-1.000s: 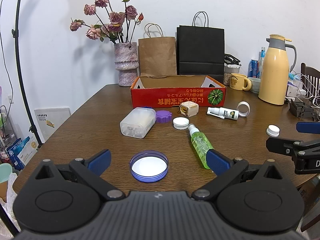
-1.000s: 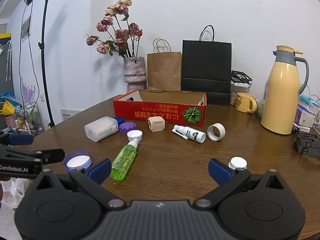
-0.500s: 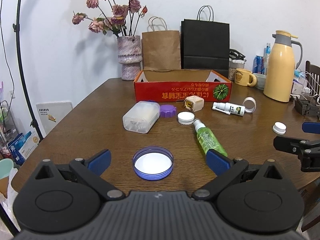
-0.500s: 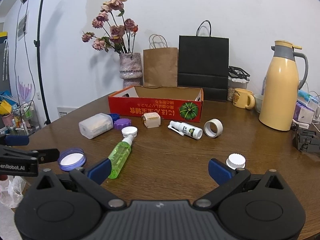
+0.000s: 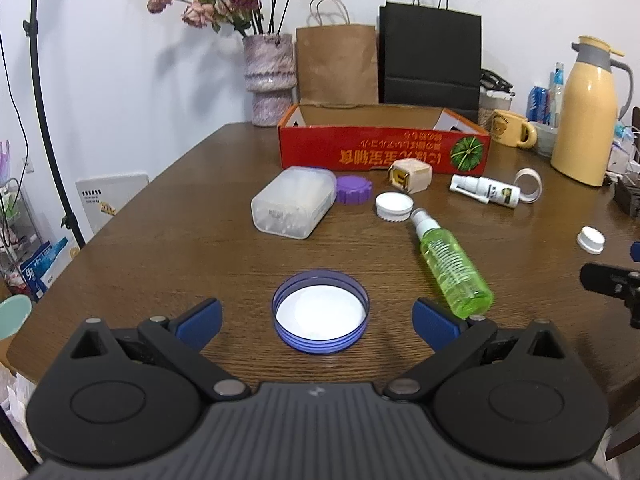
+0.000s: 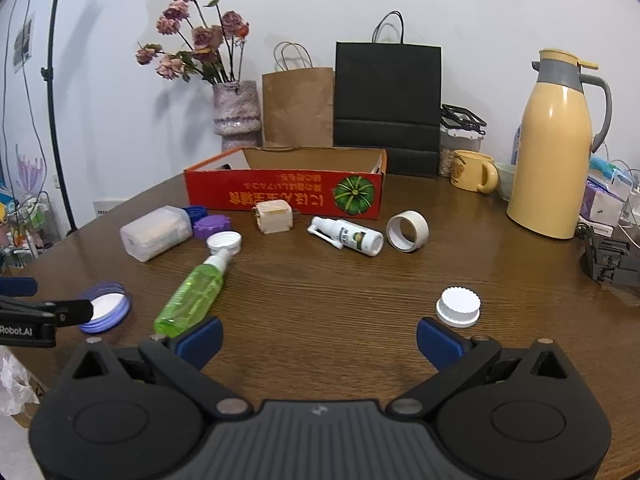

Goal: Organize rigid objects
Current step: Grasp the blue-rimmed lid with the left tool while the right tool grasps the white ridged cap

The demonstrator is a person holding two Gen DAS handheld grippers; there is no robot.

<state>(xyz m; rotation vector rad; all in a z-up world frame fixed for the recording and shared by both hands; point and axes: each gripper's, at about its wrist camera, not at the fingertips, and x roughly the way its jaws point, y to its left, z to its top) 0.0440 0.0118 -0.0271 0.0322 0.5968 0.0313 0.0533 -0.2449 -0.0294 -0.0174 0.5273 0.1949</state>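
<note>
My left gripper [image 5: 316,320] is open, with a blue-rimmed lid [image 5: 320,311] lying flat on the table between its fingers. A green spray bottle [image 5: 450,260] lies to its right. Further back are a clear plastic box [image 5: 294,201], a purple cap [image 5: 352,189], a white cap [image 5: 394,206], a beige cube [image 5: 412,170], a white spray bottle [image 5: 486,191] and a tape roll [image 5: 530,184]. An open red cardboard box [image 5: 384,148] stands behind them. My right gripper [image 6: 318,334] is open over bare wood, with a white ribbed cap [image 6: 458,306] just ahead of its right finger.
A vase of dried roses [image 6: 234,114], a brown paper bag [image 6: 298,106] and a black bag [image 6: 388,106] line the back of the wooden table [image 6: 320,280]. A yellow thermos [image 6: 554,148] and a mug [image 6: 474,176] stand at the right. A light stand [image 5: 44,100] rises on the left.
Both grippers have moved forward and lower over the table, so the objects look larger. The blue-rimmed lid now sits between the left fingers. Nothing was grasped.
</note>
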